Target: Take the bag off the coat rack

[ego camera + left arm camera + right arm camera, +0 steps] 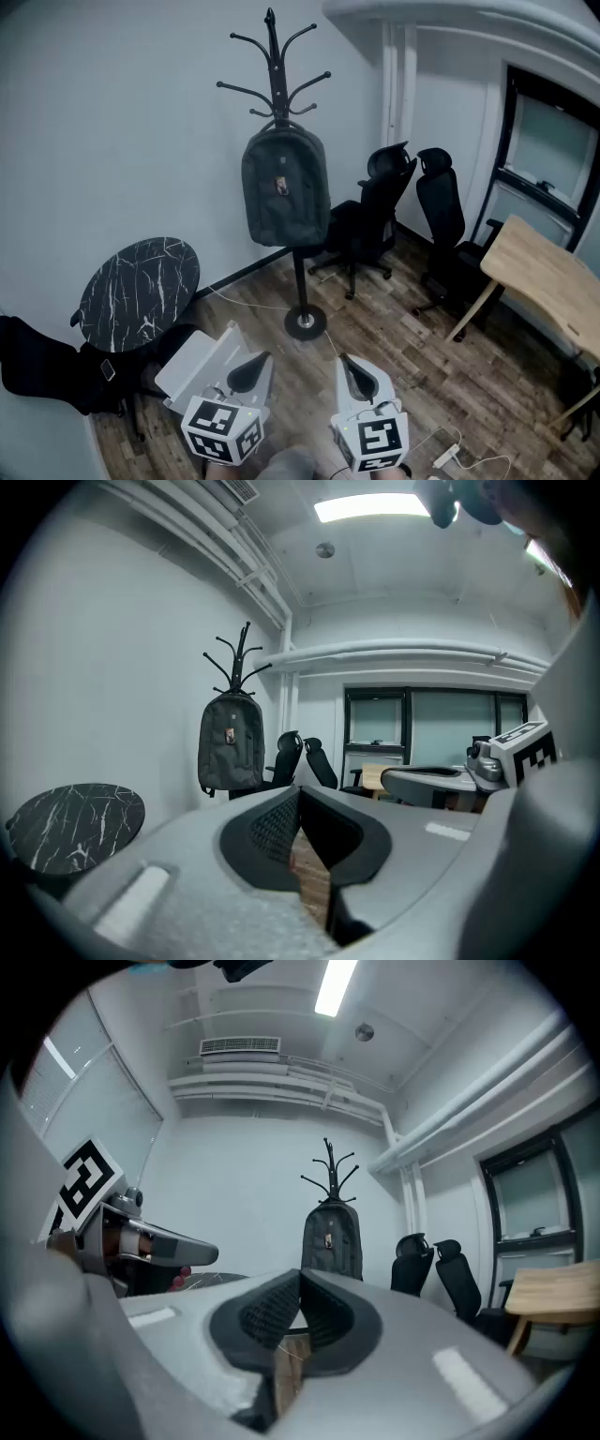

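The left gripper point(249, 372) is being held low over the wooden floor point(394, 328) with its jaws pressed together, and nothing is sitting between them. The right gripper point(356, 374) is hanging just beside it, its jaws likewise closed on nothing. Both are pointing toward the coat rack point(300, 277) and are staying well apart from it, touching nothing.

The bag point(286, 187), a dark backpack, is hanging from the upper part of the coat rack's pole, just below the curved hooks, with its back close to the pale wall. The rack's round base point(306, 322) is resting on the floor ahead of the two grippers.

A round black marble table point(141, 291) is standing to the left of the rack. Two black office chairs point(375, 220) are sitting to the right of it, near a wooden desk point(548, 281).
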`<action>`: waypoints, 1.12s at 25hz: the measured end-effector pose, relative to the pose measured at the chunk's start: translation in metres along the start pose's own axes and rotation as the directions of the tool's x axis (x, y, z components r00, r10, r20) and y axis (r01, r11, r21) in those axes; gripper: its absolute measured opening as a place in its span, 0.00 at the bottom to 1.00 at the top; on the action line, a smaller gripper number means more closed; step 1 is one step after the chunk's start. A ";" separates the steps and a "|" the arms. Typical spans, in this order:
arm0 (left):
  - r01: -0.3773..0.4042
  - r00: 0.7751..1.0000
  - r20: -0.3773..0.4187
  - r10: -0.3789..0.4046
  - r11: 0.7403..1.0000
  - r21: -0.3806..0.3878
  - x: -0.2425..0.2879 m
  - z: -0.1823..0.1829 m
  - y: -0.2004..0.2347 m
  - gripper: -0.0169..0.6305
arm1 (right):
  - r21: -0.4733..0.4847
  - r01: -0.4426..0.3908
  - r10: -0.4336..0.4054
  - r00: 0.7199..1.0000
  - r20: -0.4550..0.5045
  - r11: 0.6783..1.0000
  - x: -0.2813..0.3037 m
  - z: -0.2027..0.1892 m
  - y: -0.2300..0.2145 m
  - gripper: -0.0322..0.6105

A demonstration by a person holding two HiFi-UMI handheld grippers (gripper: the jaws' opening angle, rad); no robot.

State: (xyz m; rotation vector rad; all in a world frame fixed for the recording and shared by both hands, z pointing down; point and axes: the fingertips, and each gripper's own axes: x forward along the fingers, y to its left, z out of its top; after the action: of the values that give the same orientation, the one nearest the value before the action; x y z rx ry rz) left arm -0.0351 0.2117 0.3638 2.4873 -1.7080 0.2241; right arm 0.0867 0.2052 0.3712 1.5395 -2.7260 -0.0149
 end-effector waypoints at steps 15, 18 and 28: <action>0.034 0.999 -0.006 -0.034 0.999 -0.019 0.064 0.007 0.030 0.04 | 0.026 -0.018 0.017 0.998 0.057 1.000 0.057 0.012 -0.018 0.05; 0.033 0.999 -0.004 -0.034 0.999 -0.027 0.082 0.013 0.047 0.04 | 0.002 -0.012 0.012 0.997 0.070 1.000 0.078 0.016 -0.022 0.05; 0.046 0.999 0.011 -0.045 0.998 -0.042 0.124 0.024 0.107 0.04 | -0.003 0.012 -0.011 0.999 0.047 1.000 0.147 0.012 -0.029 0.05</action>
State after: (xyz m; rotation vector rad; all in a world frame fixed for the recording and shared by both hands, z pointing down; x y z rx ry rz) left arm -0.0894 0.0557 0.3647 2.4979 -1.6405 0.1699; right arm 0.0360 0.0642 0.3599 1.5741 -2.7511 -0.0561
